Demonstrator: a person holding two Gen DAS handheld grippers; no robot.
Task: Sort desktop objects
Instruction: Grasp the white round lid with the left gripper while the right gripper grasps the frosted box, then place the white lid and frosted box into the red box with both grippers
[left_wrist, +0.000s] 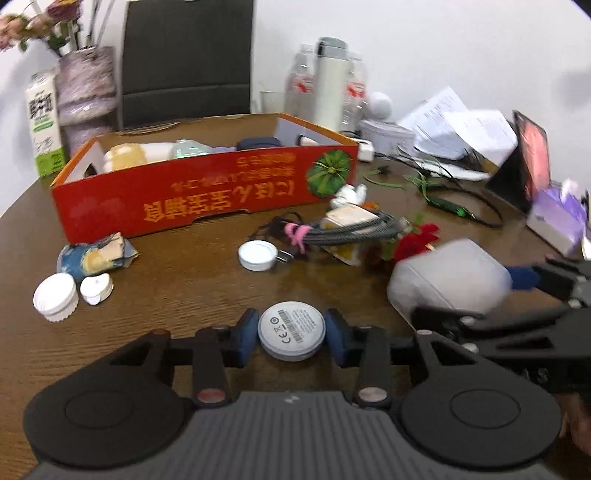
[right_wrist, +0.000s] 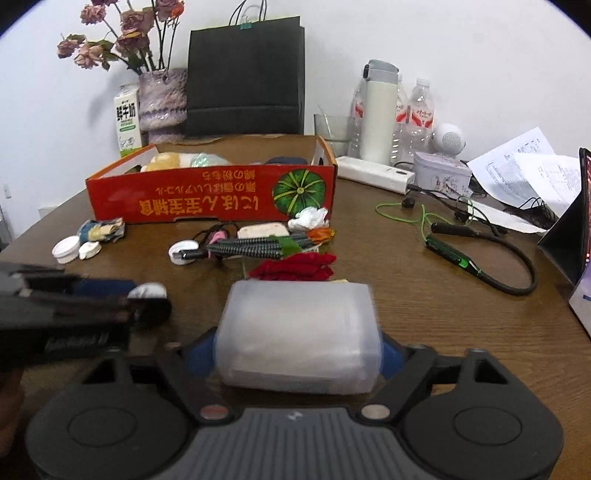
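My left gripper (left_wrist: 291, 334) is shut on a round white disc with a barcode label (left_wrist: 291, 332), held above the brown table (left_wrist: 184, 288). My right gripper (right_wrist: 299, 347) is shut on a translucent white plastic jar (right_wrist: 299, 332); the jar also shows in the left wrist view (left_wrist: 447, 273). The left gripper appears blurred at the left of the right wrist view (right_wrist: 110, 295). A red cardboard box (left_wrist: 207, 192) (right_wrist: 210, 195) holding several items stands at the back.
On the table lie white caps (left_wrist: 55, 297), a crumpled wrapper (left_wrist: 92, 254), a white lid (left_wrist: 256, 254), a bundled cable (left_wrist: 347, 230), red cloth (right_wrist: 295, 267), a neckband earphone (right_wrist: 480, 258). Bottles, a vase, a milk carton, papers and a black stand are behind.
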